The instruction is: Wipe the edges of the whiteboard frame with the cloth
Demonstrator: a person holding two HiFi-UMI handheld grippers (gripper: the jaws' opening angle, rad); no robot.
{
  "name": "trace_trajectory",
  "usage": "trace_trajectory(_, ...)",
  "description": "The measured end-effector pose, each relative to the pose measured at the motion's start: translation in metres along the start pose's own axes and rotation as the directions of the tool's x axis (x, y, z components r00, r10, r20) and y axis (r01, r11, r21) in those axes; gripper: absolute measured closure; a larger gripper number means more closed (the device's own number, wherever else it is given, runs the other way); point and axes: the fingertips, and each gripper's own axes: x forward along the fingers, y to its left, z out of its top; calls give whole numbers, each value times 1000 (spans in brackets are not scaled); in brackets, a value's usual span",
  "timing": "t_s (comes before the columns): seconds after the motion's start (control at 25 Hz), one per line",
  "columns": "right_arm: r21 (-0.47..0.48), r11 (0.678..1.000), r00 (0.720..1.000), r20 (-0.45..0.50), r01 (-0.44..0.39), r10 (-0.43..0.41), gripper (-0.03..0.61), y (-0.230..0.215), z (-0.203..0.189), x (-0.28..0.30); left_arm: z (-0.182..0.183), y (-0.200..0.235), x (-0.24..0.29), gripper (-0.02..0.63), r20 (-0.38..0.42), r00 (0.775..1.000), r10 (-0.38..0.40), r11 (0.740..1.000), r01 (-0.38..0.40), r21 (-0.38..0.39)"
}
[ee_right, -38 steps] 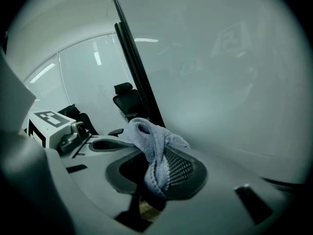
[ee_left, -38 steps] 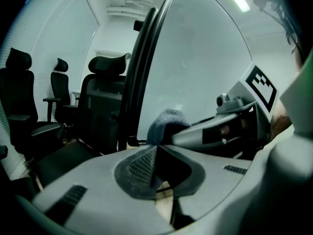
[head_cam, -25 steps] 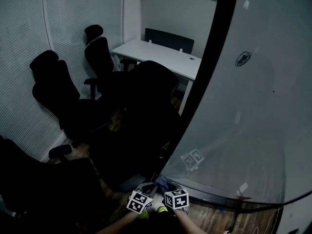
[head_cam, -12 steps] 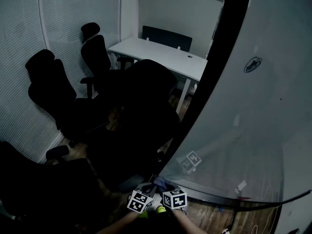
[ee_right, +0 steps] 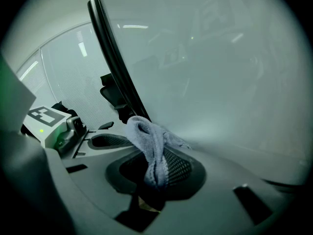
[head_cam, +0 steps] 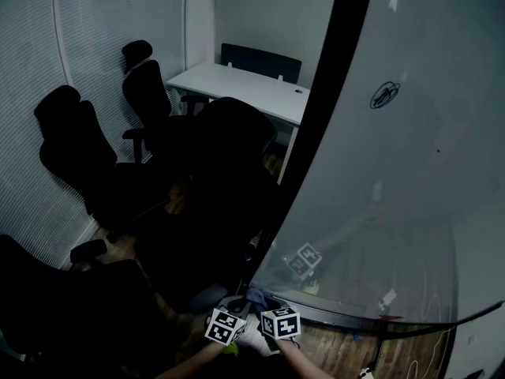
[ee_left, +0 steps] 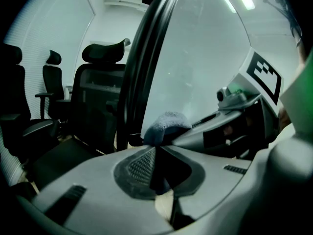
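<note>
Pinching the grey-blue cloth tight, the right gripper holds it by the bottom corner of the black whiteboard frame, at 6 o'clock in the head view. The left gripper squeezes the cloth too. The round mark on the whiteboard, at 2 o'clock, is too small to read.

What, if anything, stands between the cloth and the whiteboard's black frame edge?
Nothing visible does. The cloth, clamped in both the right gripper and the left gripper, is bunched right at the black frame near its lower corner. The office chair stands beyond the frame, not between.
</note>
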Motion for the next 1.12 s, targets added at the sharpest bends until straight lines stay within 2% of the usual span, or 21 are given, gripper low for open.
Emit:
trace_trajectory(0.48, 36, 999, 1000, 8, -12, 12, 494, -28, -15, -24, 2, -35, 19, 594, -25, 1000, -14, 1000, 14, 9)
trace_trajectory(0.76, 41, 999, 1000, 11, -4, 3, 494, -27, -18, -22, -3, -33, 18, 594, -30, 999, -22, 1000, 23, 5)
trace_trajectory(1.12, 69, 998, 1000, 23, -10, 9, 494, -47, -30, -44, -2, -63, 30, 594, -43, 999, -32, 999, 33, 16)
